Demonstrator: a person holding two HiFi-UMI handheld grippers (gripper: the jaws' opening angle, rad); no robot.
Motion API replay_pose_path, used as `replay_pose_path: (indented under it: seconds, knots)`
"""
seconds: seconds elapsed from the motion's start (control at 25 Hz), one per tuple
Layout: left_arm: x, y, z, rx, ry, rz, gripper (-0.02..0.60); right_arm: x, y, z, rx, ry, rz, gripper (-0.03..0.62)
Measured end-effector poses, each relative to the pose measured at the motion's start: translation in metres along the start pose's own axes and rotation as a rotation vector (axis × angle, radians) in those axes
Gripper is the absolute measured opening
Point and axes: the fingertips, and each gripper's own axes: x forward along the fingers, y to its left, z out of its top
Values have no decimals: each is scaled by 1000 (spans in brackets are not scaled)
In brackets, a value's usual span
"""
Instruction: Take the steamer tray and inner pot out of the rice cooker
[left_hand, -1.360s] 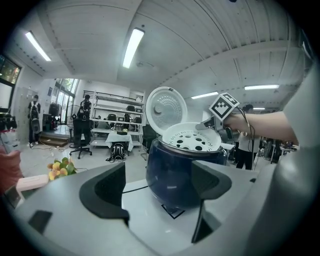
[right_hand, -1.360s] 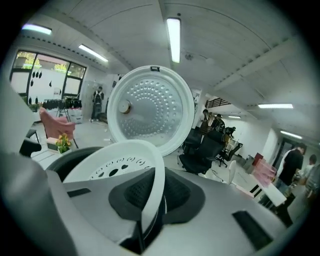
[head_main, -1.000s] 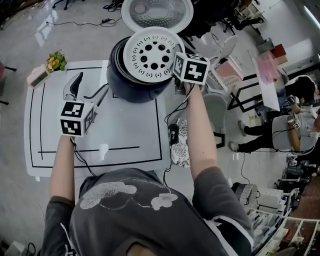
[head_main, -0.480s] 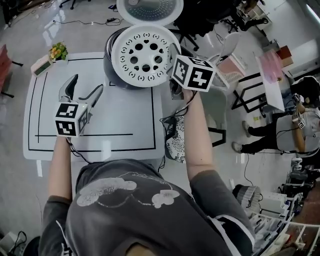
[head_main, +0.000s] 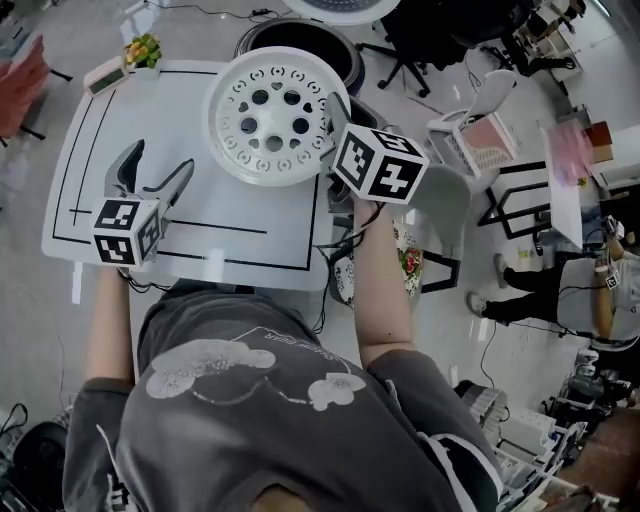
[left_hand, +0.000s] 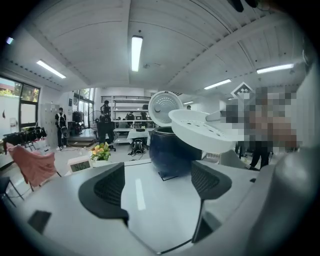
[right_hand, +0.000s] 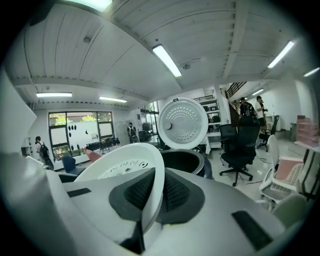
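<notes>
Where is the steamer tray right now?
Head view: the steamer tray hangs over the far right of the table, near the rice cooker, rim pinched by the right gripper.

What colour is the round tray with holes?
The round plastic steamer tray is white; the head view shows it best.

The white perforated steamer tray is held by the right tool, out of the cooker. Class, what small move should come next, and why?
Probably lower the white perforated steamer tray onto the bare white table, and only then open the right tool, which is shut on the tray's rim. The tray hangs tilted in the air over the table, already out of the dark rice cooker.
</notes>
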Motion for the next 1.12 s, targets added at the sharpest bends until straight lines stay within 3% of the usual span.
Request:
replay_pose_path:
  seconds: [0.2, 0.56, 0.84, 1.12]
  knots:
    - [-14, 31, -24, -53, 34, 69, 413, 18, 37, -25, 5, 36, 79, 50]
    - [-48, 104, -73, -147, 96, 187, 413, 74, 136, -63, -95, 119, 204, 51]
    - [-74, 176, -107, -206, 136, 233, 413, 146, 190, -119, -98, 200, 166, 51]
    - [-59, 216, -123, -202, 168, 158, 413, 208, 217, -164, -32, 284, 98, 51]
